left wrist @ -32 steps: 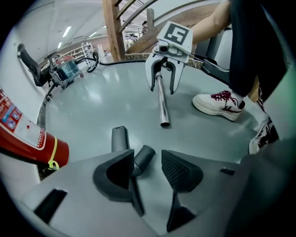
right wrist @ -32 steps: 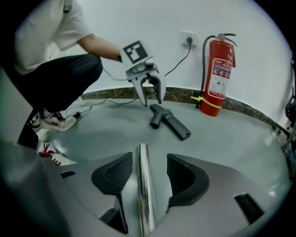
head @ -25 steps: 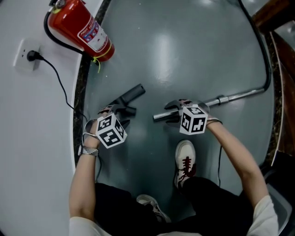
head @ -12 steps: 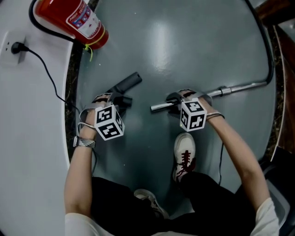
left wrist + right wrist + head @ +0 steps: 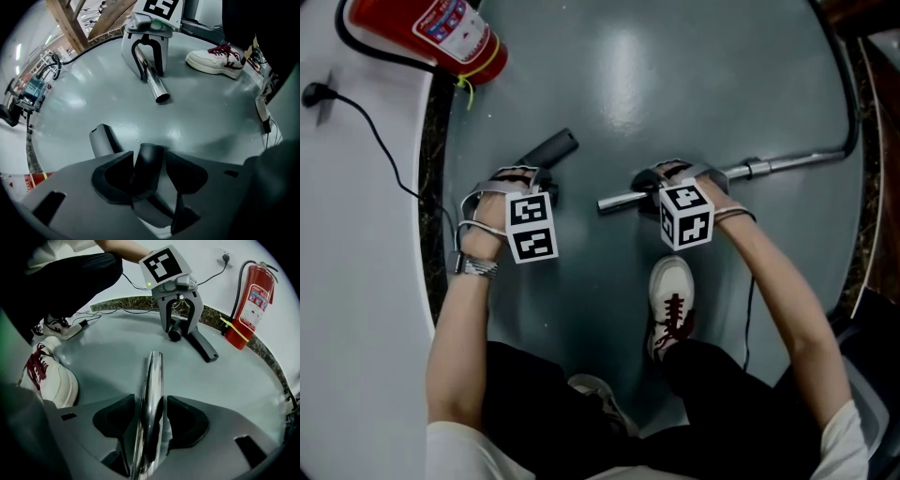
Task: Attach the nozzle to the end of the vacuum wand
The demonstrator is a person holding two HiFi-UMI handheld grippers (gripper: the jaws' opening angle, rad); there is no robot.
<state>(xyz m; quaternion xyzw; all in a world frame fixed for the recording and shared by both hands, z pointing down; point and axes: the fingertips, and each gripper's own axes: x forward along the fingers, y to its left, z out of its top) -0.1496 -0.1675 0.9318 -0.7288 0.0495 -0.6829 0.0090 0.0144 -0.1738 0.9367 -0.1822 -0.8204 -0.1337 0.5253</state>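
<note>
Most of the head view was a grey floor (image 5: 675, 94), edged at the left by a dark stone strip and a white wall (image 5: 356, 281). Across the floor ran the chrome vacuum wand (image 5: 787, 164), bent at its far end, its open end toward the middle. A red fire extinguisher (image 5: 422, 28) stood at the wall. The right gripper (image 5: 152, 401) was clamped on the wand a little behind the open end, both pads tight against the tube. The left gripper (image 5: 149, 158) pointed down at the floor; its jaws had just been opening and stood wide, astride the round end of the black nozzle (image 5: 548, 148), with a gap showing beside one pad. The nozzle lay on the floor near the wand's open end, apart from it, its flat tip toward the extinguisher. A white shoe (image 5: 672, 300) with dark red laces rested just below the right gripper
</note>
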